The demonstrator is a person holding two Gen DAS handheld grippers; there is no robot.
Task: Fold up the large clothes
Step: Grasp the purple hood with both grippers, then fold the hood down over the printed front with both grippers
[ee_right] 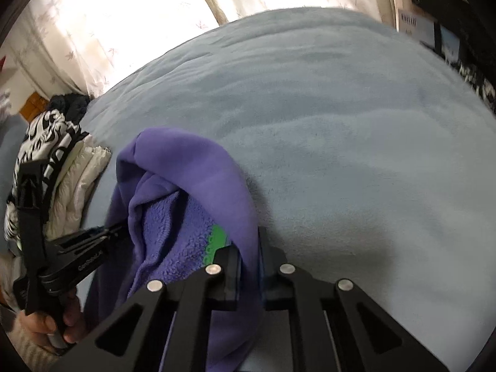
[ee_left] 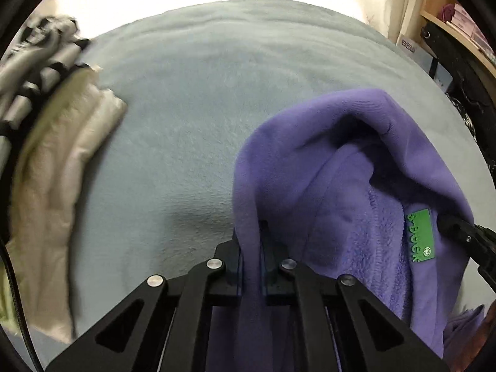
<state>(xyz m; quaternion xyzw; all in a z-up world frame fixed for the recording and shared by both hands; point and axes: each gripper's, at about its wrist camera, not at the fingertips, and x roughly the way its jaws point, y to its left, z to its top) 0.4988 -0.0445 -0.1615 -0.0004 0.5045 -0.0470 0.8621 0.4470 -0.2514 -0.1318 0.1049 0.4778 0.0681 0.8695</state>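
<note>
A purple fleece-lined hoodie (ee_left: 341, 167) with a green neck label (ee_left: 421, 235) hangs above the grey-blue bed cover (ee_left: 201, 93). My left gripper (ee_left: 251, 241) is shut on the hoodie's edge. My right gripper (ee_right: 249, 248) is shut on the opposite edge of the hoodie (ee_right: 186, 179), near the label (ee_right: 217, 241). Each gripper shows in the other's view: the right gripper (ee_left: 446, 226) at the far right, the left gripper (ee_right: 117, 229) at the lower left with a hand on its handle. The hood opening sags between them.
Folded clothes lie at the bed's left side: a beige padded garment (ee_left: 62, 161) and a black-and-white patterned one (ee_right: 46, 136). Curtains (ee_right: 108, 15) hang behind the bed. Shelves with boxes (ee_left: 458, 21) stand at the right.
</note>
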